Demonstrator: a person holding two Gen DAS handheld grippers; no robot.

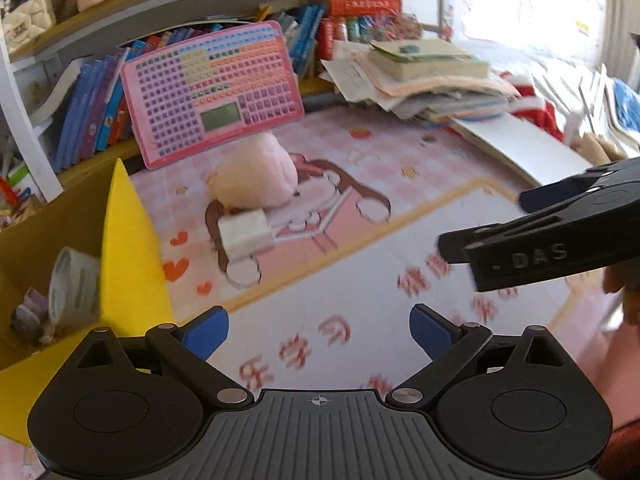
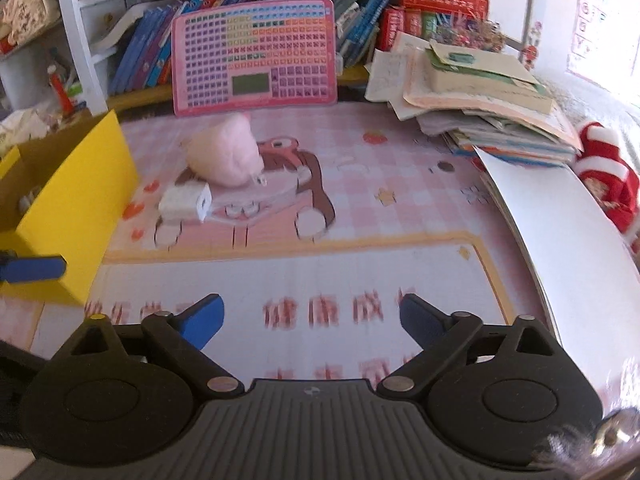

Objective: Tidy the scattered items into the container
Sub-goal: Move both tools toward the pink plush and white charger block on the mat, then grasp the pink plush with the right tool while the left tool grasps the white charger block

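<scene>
A yellow cardboard box [image 1: 128, 240] [image 2: 76, 200] stands at the left of the pink play mat, with a roll of tape [image 1: 74, 284] inside it. Just right of the box lie a white charger block [image 1: 244, 234] [image 2: 184, 202] and, behind it, a pale pink plush toy [image 1: 256, 172] [image 2: 226, 152]. My left gripper [image 1: 319, 332] is open and empty over the mat, near the box's front corner. My right gripper [image 2: 312, 318] is open too, with only bare mat between its fingers. In the left wrist view, its black fingers [image 1: 540, 256] reach in from the right.
A pink keyboard-style toy board [image 2: 256, 56] leans against a low shelf of books at the back. A sagging stack of books and papers [image 2: 480, 92] fills the back right, above a large white sheet [image 2: 560, 232]. A red and white plush [image 2: 608, 176] lies beyond it.
</scene>
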